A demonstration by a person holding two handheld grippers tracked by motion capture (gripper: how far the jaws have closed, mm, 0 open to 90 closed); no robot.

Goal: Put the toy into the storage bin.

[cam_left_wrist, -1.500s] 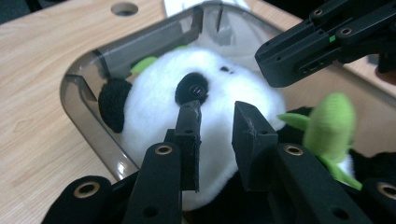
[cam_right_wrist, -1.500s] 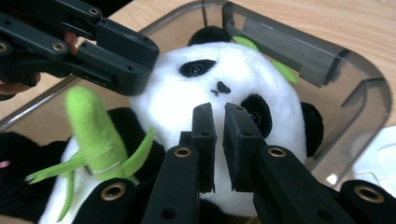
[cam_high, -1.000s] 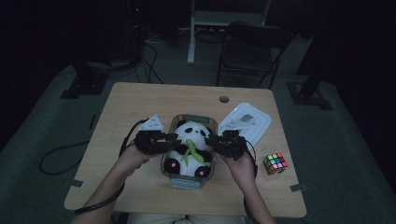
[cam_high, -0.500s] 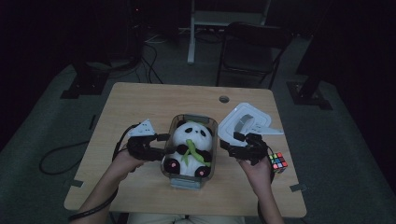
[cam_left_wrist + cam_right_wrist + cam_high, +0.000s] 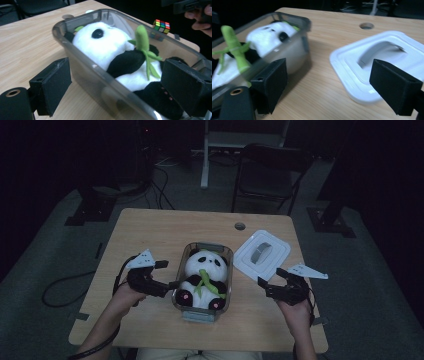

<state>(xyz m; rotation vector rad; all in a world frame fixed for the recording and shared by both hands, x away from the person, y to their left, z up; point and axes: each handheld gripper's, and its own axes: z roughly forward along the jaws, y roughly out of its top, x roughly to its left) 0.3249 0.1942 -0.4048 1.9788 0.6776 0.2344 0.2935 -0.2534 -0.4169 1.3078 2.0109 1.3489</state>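
Note:
A panda plush (image 5: 204, 276) holding a green bamboo sprig lies in a clear grey plastic bin (image 5: 226, 254) at the middle of the table. My left gripper (image 5: 169, 287) sits at the bin's left wall. Its jaws have just been opening and, in the left gripper view, my left gripper (image 5: 117, 87) stands astride the bin wall (image 5: 85, 66) with both pads off it. My right gripper (image 5: 265, 287) is well right of the bin, near the white lid (image 5: 262, 254). In the right gripper view, my right gripper (image 5: 333, 87) has also just been opening and has bare table between its pads.
A colour cube (image 5: 162, 25) lies on the table beyond the bin. The lid (image 5: 382, 62) lies flat by the right jaw. A cable hole (image 5: 240, 226) is at the table's far edge, and a chair (image 5: 272, 170) stands behind it.
Both grippers have come away from the bin's sides and opened. The right one travelled out to the right, toward the lid; the left one drew back slightly. The bin and panda stayed put.

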